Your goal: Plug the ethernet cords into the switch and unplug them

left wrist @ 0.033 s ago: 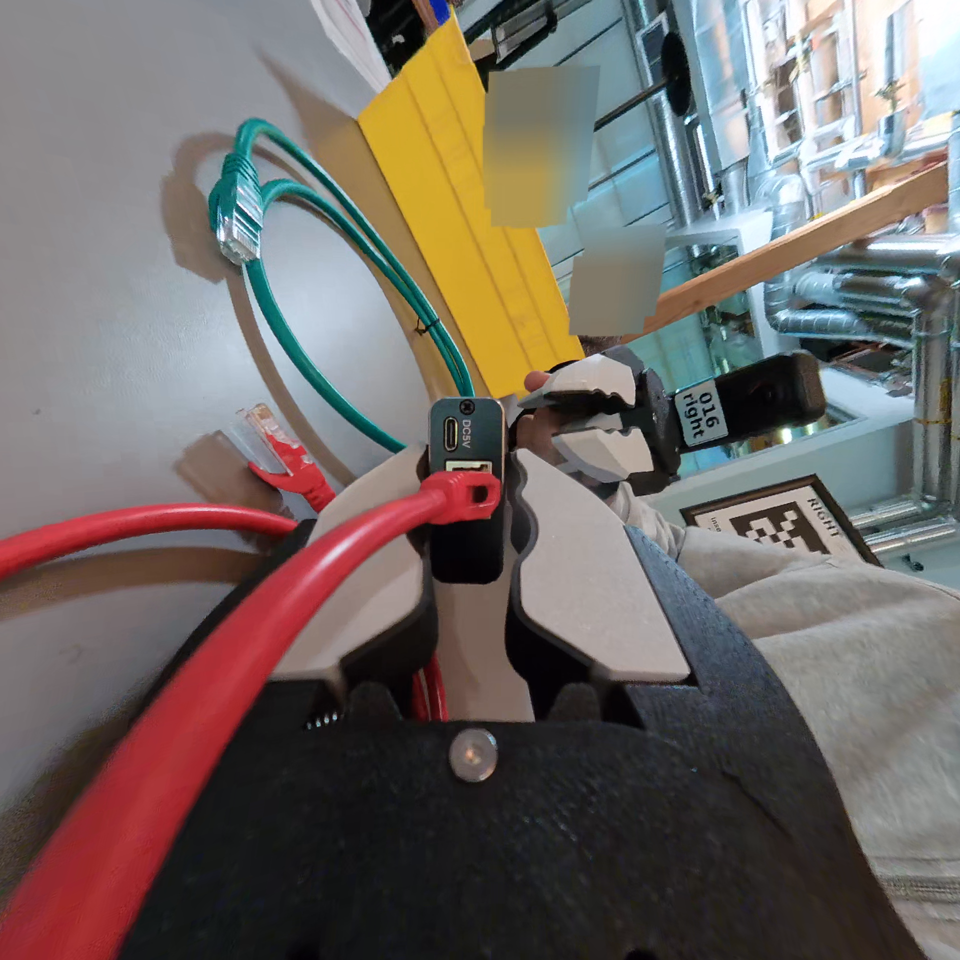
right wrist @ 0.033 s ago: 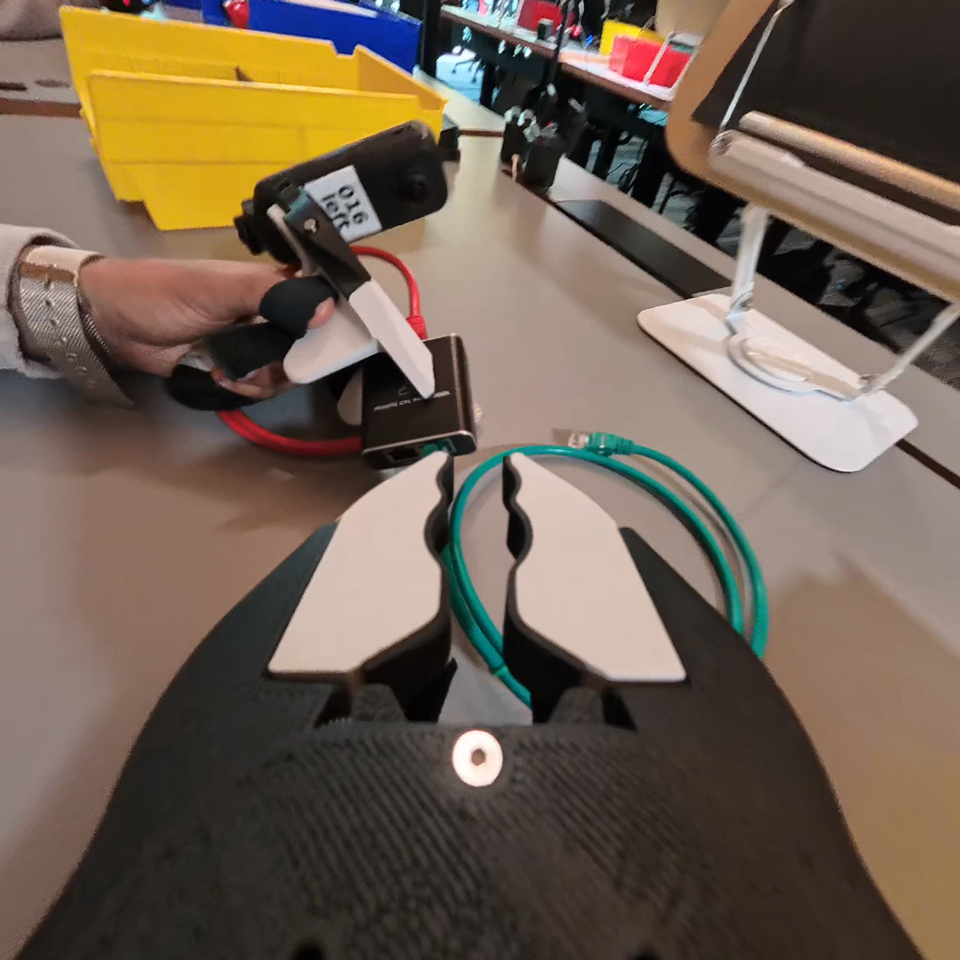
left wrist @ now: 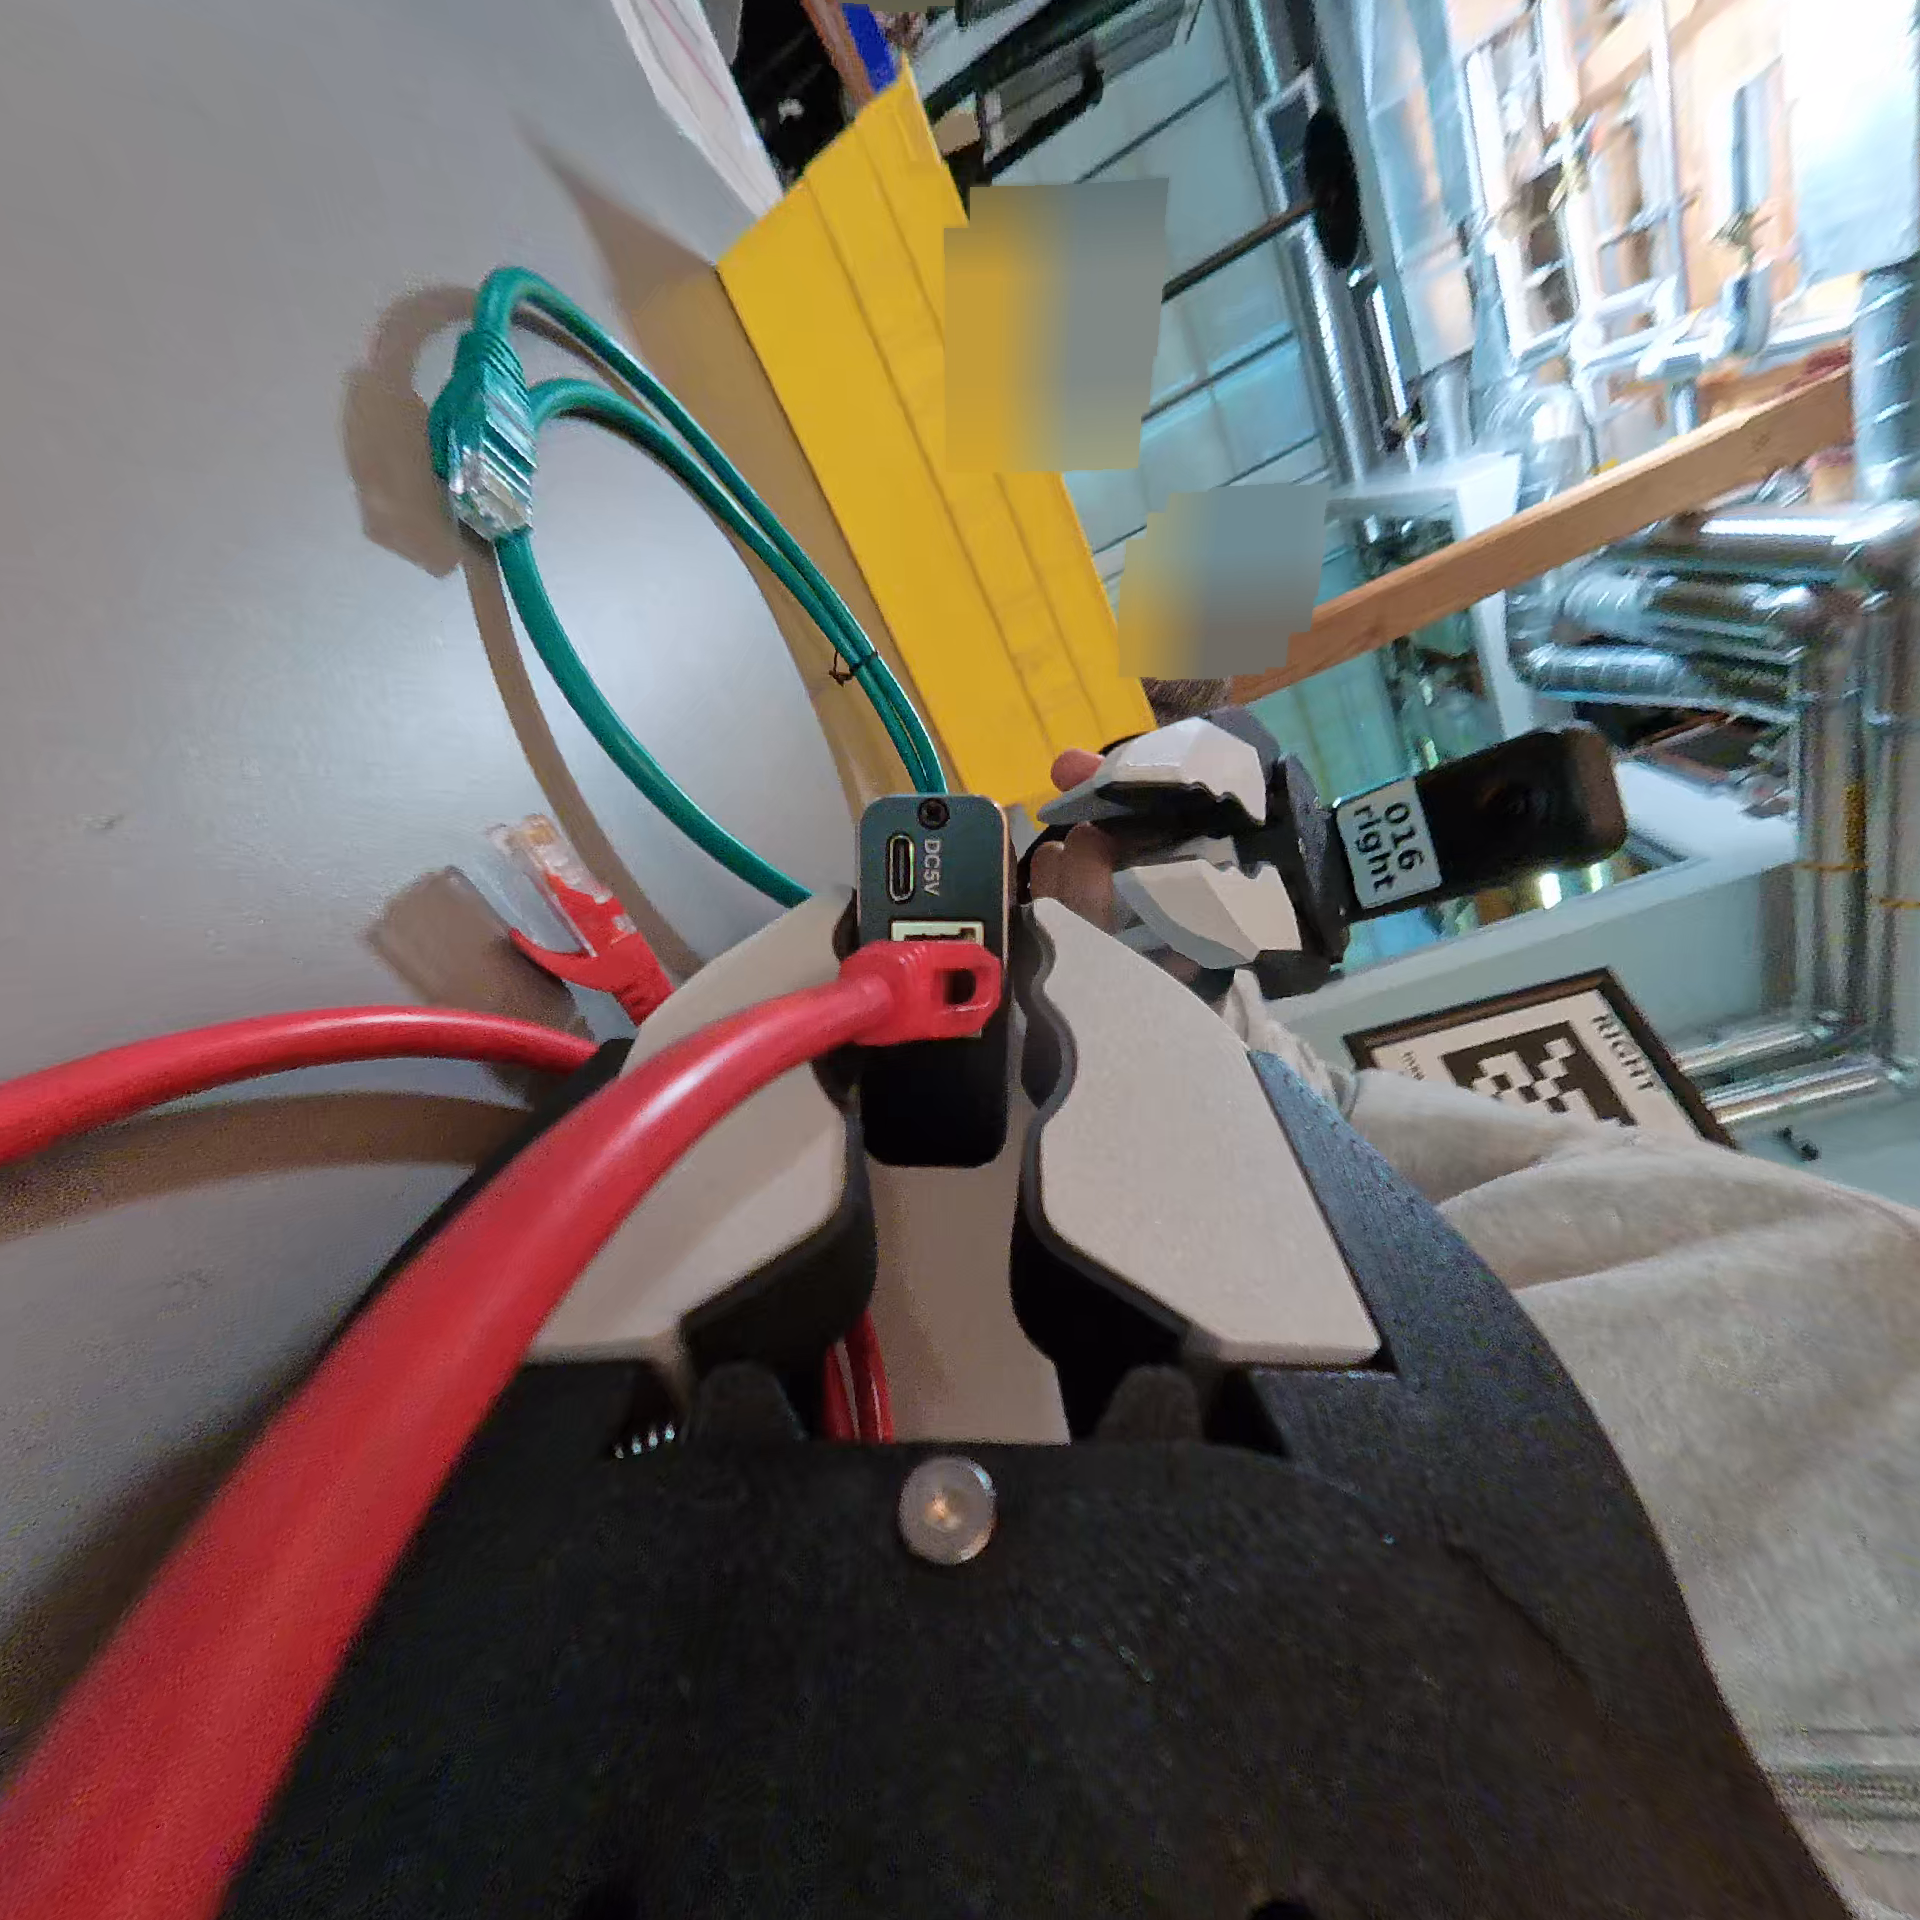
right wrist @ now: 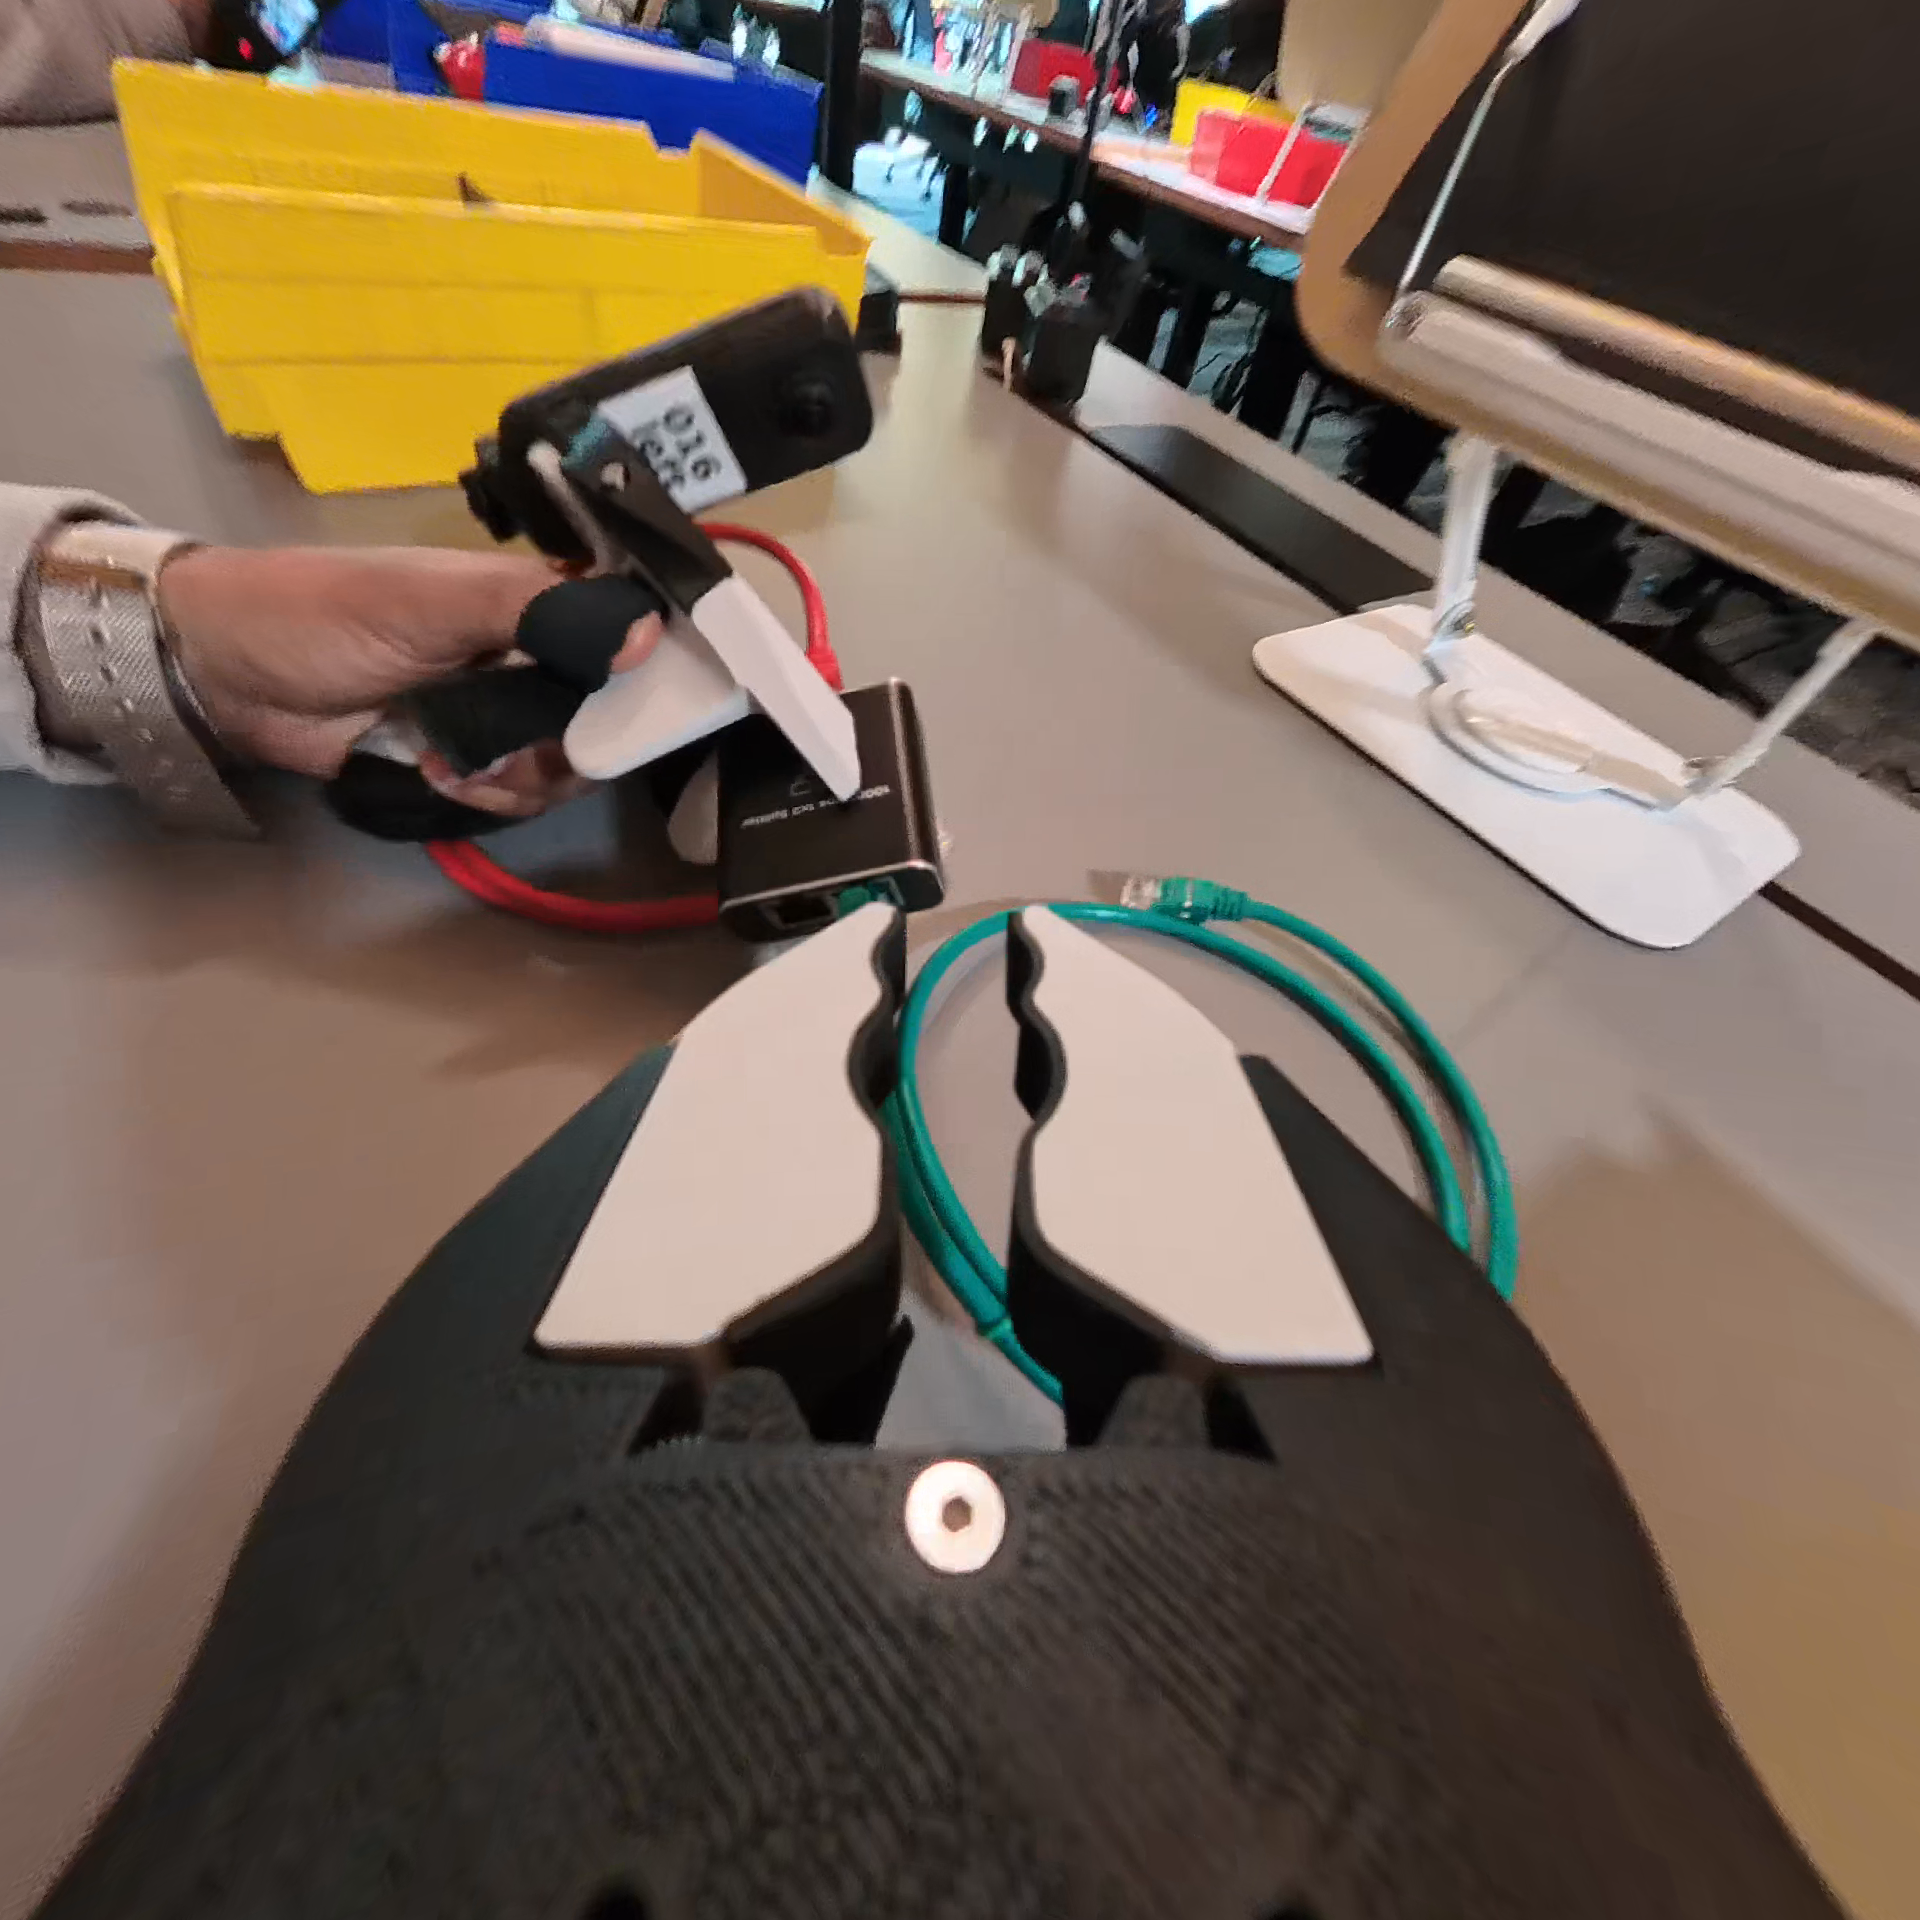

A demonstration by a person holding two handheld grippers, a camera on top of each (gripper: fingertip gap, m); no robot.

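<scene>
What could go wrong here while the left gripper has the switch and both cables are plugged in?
1. The left gripper clamps only the narrow sides of the switch, so a tug on the plugged red cable could twist it loose.
2. The green cable loops between the fingers of the open right gripper; moving away could snag it and jerk its plugged end out of the switch.

A grey table carries a yellow bin at its far side, a white stand base to the right, a coiled green ethernet cord in the middle and a red cord lying looped beside it
</scene>
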